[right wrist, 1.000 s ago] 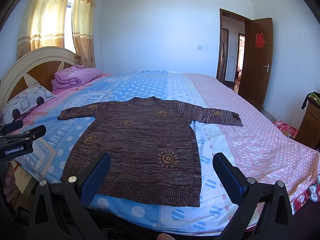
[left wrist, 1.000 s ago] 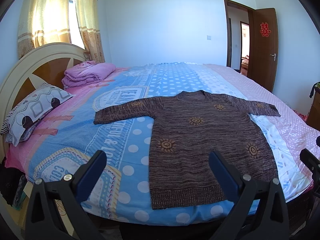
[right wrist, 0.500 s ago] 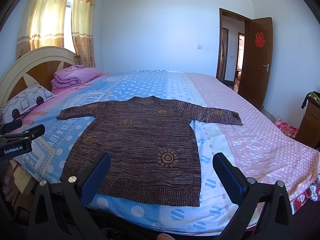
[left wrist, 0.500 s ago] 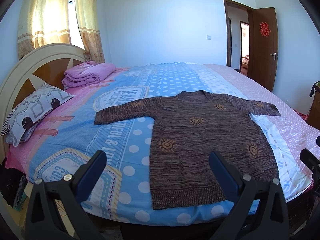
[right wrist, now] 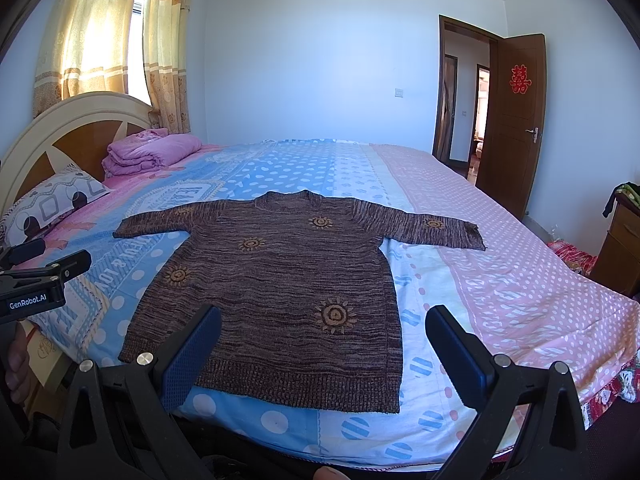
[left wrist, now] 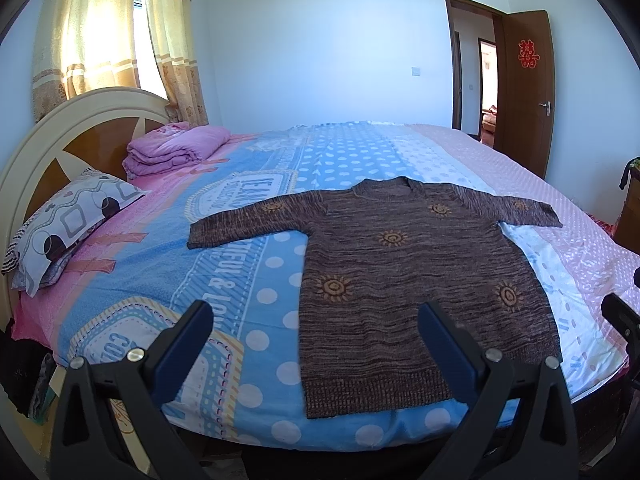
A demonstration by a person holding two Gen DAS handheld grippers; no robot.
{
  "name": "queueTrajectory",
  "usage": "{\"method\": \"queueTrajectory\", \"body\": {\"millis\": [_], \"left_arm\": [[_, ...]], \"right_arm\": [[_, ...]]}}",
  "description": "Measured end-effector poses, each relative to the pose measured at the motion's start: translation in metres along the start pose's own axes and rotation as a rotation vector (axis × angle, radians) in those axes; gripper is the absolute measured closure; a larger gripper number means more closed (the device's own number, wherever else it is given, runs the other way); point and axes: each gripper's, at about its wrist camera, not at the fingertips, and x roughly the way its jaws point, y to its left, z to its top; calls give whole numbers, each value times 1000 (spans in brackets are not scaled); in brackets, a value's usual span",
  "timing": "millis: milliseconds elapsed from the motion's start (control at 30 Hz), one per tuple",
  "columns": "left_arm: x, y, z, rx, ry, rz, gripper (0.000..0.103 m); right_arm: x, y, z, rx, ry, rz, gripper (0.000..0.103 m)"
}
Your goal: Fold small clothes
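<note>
A brown knit sweater (left wrist: 404,272) with orange sun motifs lies flat on the bed, both sleeves spread out, hem toward me. It also shows in the right wrist view (right wrist: 280,280). My left gripper (left wrist: 316,320) is open and empty, held off the near edge of the bed, in front of the hem's left part. My right gripper (right wrist: 322,322) is open and empty, held off the near edge, in front of the hem's right part. The left gripper's body also shows in the right wrist view (right wrist: 44,280) at the far left.
The bed (left wrist: 240,280) has a blue, pink and white patterned sheet. A patterned pillow (left wrist: 68,224) and a folded pink blanket (left wrist: 176,150) lie by the headboard (left wrist: 60,140). A brown door (right wrist: 516,120) stands open at the right. A wooden cabinet (right wrist: 620,248) stands at the far right.
</note>
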Motion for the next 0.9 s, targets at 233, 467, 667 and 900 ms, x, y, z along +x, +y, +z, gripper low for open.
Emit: {"method": "queueTrajectory", "body": {"millis": [233,467,667,900], "left_arm": [[6,-3,1,23,3,11,0],[22,-9,8,76,-4,25,0],[47,-15,17,107,17,12,0],[78,-26,37,149,27,34,0]], "right_arm": [[10,-2,-1,-6,11,-4,1],[22,-12,2,-12,-2,-17,1],[41,-25,6,-2,9,-40,1],[71,-46,20,16,11,-69,1]]}}
